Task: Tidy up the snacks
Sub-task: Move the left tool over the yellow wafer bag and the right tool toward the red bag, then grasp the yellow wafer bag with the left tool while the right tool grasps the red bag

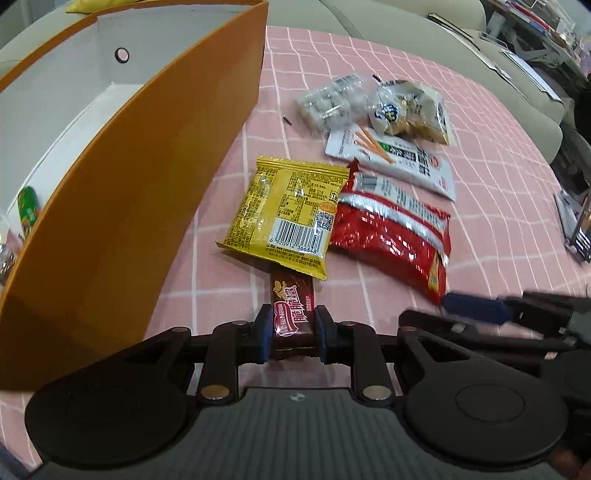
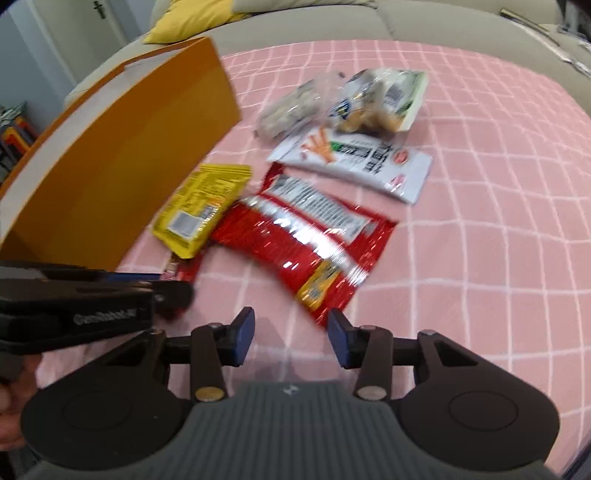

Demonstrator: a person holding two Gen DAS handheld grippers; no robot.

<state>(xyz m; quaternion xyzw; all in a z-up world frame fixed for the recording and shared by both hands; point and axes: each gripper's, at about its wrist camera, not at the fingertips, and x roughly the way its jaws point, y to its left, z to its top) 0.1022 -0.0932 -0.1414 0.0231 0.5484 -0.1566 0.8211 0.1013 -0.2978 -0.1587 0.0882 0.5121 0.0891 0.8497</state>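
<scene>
My left gripper (image 1: 293, 332) is shut on a brown chocolate wafer bar (image 1: 293, 310), whose far end lies under a yellow snack packet (image 1: 288, 214). To the right of that packet lies a red packet (image 1: 391, 229). Behind them are a white stick-snack packet (image 1: 399, 162) and two clear bags (image 1: 369, 103). An orange box (image 1: 129, 203) with a white inside stands at the left, a green item (image 1: 28, 210) in it. My right gripper (image 2: 291, 339) stands open over the cloth. Nothing is between its fingers, and the red packet (image 2: 303, 236) has its near corner just ahead of the right one.
A pink checked cloth (image 2: 480, 221) covers the surface. Beige sofa cushions (image 2: 406, 22) and a yellow pillow (image 2: 184, 18) lie beyond it. In the right wrist view the left gripper's body (image 2: 74, 306) crosses the lower left, close to the orange box (image 2: 122, 166).
</scene>
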